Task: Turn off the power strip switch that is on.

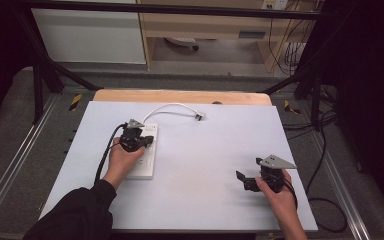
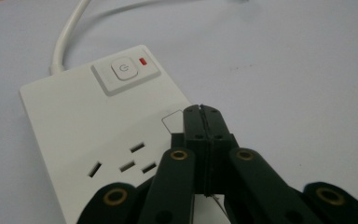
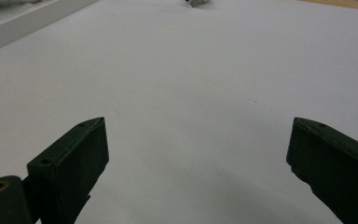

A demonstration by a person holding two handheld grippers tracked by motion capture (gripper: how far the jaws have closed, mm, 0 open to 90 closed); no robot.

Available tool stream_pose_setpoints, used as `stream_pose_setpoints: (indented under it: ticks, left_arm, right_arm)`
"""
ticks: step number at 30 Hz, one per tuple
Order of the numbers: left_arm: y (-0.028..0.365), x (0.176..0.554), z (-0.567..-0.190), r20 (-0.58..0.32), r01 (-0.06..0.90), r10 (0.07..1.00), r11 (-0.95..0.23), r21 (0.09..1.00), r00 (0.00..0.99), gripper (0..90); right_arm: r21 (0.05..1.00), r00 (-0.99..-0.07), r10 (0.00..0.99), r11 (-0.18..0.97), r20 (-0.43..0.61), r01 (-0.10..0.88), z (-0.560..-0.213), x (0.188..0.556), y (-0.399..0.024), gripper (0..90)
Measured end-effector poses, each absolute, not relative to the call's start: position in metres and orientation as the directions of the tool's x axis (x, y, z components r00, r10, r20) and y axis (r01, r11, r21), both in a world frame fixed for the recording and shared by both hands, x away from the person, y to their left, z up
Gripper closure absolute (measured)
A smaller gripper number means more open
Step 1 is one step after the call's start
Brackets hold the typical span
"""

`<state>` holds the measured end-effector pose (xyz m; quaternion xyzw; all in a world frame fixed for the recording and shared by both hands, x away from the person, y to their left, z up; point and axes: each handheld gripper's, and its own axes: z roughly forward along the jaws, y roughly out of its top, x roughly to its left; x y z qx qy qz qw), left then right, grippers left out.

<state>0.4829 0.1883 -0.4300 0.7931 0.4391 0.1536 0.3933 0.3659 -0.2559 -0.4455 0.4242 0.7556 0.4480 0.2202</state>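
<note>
Left gripper (image 2: 204, 112) closed over a white plastic power strip (image 2: 88, 135); right gripper (image 3: 196, 154) open above bare table.

Nearest in the left gripper view, the two black jaws stand pressed together with nothing between them, their tips over the strip's right edge, just beside a small outlined square on its casing. To the left of the jaws sits a socket with four slots (image 2: 123, 164). Beyond the tips lies a square push button (image 2: 123, 70) bearing a power symbol, with a small red indicator (image 2: 143, 61) at its right; no brand or other writing can be read. Farther still, a white round cable (image 2: 70, 32) leaves the strip's far end and, in the high view, curves off to a plug (image 1: 199, 116). The right gripper, well apart from the strip, holds its jaws wide over the pale blue-grey tabletop (image 3: 191, 84), the strip's edge far off at its upper left.
</note>
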Motion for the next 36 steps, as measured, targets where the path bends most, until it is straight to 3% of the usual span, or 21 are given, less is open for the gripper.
stream_pose_setpoints:
  ticks: [12, 26, 30, 32, 36]
  left_arm:
    - [0.189, 0.483, -0.430, -0.122, 0.583, 0.812, -0.296, 0.757, 0.571, 90.0]
    - [0.192, 0.482, -0.418, -0.119, 0.522, 0.798, -0.265, 0.811, 0.591, 90.0]
    - [0.192, 0.480, -0.413, -0.115, 0.496, 0.802, -0.243, 0.834, 0.586, 71.3]
    - [0.191, 0.479, -0.410, -0.112, 0.489, 0.807, -0.234, 0.840, 0.579, 57.1]
    - [0.190, 0.479, -0.405, -0.113, 0.480, 0.809, -0.223, 0.849, 0.577, 41.0]
  right_arm:
    - [0.865, -0.544, 0.838, 0.238, 0.048, 0.443, -0.446, 0.366, -0.256, 5.9]
    - [0.864, -0.543, 0.838, 0.235, 0.052, 0.445, -0.445, 0.366, -0.256, 5.9]
    - [0.863, -0.543, 0.838, 0.236, 0.051, 0.446, -0.446, 0.367, -0.256, 5.9]
    - [0.865, -0.545, 0.837, 0.235, 0.051, 0.443, -0.446, 0.367, -0.255, 5.9]
    - [0.864, -0.546, 0.836, 0.236, 0.052, 0.444, -0.446, 0.367, -0.255, 5.8]
